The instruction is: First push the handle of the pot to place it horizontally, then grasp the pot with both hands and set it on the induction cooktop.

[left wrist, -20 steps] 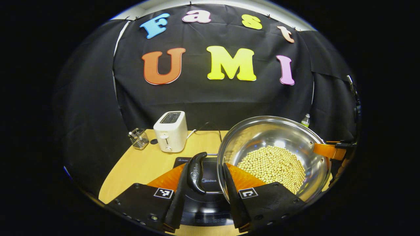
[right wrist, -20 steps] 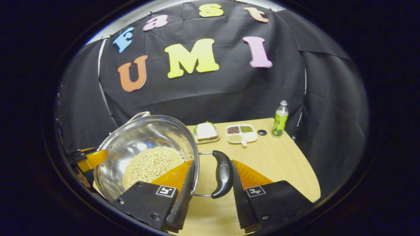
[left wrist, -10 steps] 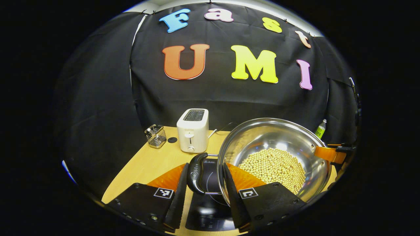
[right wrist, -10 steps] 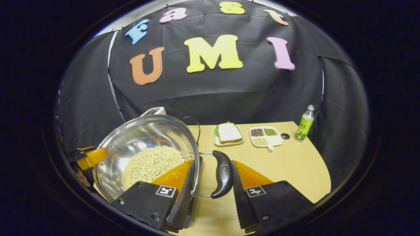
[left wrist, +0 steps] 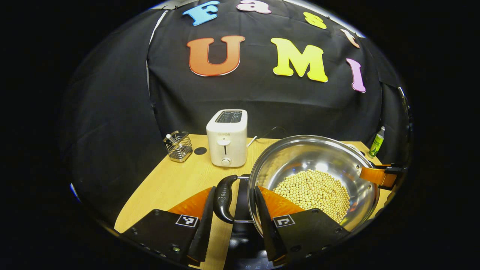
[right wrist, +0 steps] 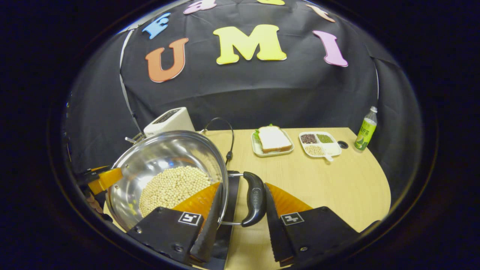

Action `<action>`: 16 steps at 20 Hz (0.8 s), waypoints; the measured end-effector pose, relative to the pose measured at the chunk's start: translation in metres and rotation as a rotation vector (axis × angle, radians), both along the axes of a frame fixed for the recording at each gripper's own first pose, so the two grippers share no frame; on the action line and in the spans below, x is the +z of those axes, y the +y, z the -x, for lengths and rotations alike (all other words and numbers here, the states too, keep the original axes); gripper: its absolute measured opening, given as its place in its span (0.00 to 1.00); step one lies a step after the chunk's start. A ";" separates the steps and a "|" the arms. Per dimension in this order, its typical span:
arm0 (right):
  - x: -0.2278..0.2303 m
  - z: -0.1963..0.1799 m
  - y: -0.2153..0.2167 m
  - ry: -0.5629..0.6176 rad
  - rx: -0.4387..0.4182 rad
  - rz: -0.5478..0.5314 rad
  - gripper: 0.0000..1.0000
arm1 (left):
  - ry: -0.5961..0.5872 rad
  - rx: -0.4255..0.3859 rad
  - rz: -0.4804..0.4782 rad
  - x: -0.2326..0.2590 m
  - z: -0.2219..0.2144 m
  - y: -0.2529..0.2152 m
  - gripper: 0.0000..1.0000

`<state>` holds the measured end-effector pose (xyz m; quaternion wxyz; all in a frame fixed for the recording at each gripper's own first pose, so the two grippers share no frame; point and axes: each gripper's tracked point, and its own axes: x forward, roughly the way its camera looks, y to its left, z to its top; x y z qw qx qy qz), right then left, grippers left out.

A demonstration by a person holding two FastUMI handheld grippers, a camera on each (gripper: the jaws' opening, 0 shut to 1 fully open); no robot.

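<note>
Wooden table (left wrist: 176, 180) under black backdrop. Pot (left wrist: 313, 180) centre-right, carried over cooktop (left wrist: 243, 240) at bottom. Left gripper (left wrist: 232, 219) and right gripper (right wrist: 240, 219) each clamped on handle. Lowering level, both sides together.

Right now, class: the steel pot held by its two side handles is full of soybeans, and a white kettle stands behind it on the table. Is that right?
One thing is wrong: the white appliance behind the steel pot is a toaster with slots on top, not a kettle, as the left gripper view shows. The soybeans and the two held side handles stand as stated.
</note>
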<state>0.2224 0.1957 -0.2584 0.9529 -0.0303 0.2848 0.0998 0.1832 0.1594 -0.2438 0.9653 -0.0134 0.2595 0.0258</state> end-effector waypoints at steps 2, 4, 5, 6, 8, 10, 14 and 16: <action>-0.011 -0.004 0.000 0.013 -0.006 0.009 0.62 | 0.026 0.001 0.015 -0.015 -0.004 0.001 0.58; -0.018 -0.009 0.000 0.017 -0.012 0.015 0.62 | 0.034 -0.006 0.011 -0.021 -0.008 0.002 0.58; -0.020 -0.010 0.001 0.016 -0.012 0.016 0.62 | 0.038 -0.005 0.012 -0.023 -0.009 0.003 0.58; -0.023 -0.010 0.002 0.020 -0.014 0.011 0.63 | 0.042 -0.002 0.011 -0.025 -0.010 0.004 0.58; -0.030 -0.010 0.005 0.031 -0.011 0.005 0.63 | 0.047 0.003 0.007 -0.028 -0.010 0.007 0.58; -0.039 -0.009 0.008 0.054 -0.011 -0.006 0.63 | 0.055 0.012 0.007 -0.033 -0.011 0.012 0.58; -0.037 -0.012 0.009 0.034 -0.002 -0.009 0.62 | 0.053 0.004 0.038 -0.040 -0.012 0.012 0.58; -0.037 -0.015 0.010 0.024 0.000 -0.022 0.63 | 0.038 -0.002 0.035 -0.039 -0.013 0.013 0.58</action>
